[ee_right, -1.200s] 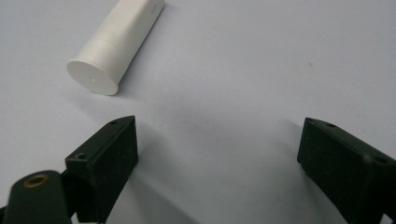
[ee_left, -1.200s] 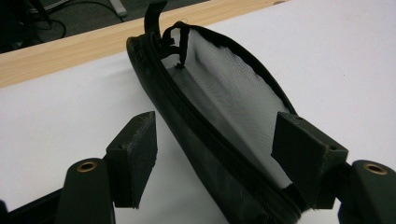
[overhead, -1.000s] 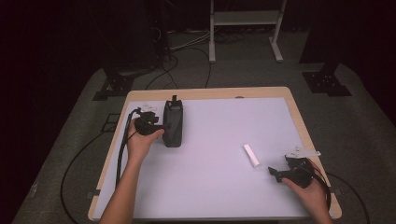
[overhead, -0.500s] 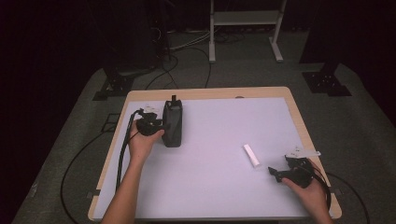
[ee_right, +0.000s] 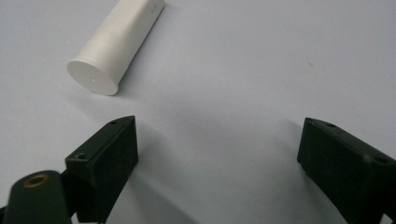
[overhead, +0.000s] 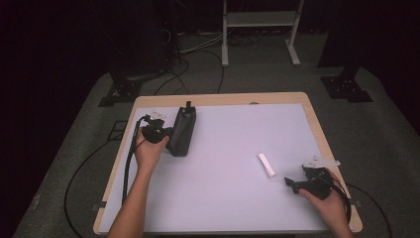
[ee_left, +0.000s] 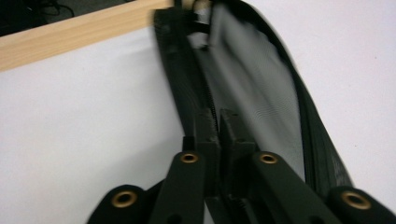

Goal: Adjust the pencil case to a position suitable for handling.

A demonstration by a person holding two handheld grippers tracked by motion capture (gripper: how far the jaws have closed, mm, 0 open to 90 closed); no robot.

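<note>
Compared with the frame half a second earlier, nothing has visibly moved: both hands, the pouch and the tube keep their places.

Landmark: black zip pouch (overhead: 182,130), lying near the table's (overhead: 223,203) far left corner, long axis running away from the person.

Left gripper (overhead: 164,134): held against the pouch's left side. In the left gripper view its jaws are pinched together on the pouch's (ee_left: 252,88) open zipper edge, with grey mesh lining to the right of the grip.

White capped tube (overhead: 266,165): lies flat, well right of the pouch and nearer the person.

Right gripper (overhead: 292,184): just beyond the tube's near end, far right of the pouch. Its jaws stand wide apart, nothing between them; the tube (ee_right: 116,44) lies ahead and apart.

No legible brand, label or writing.
</note>
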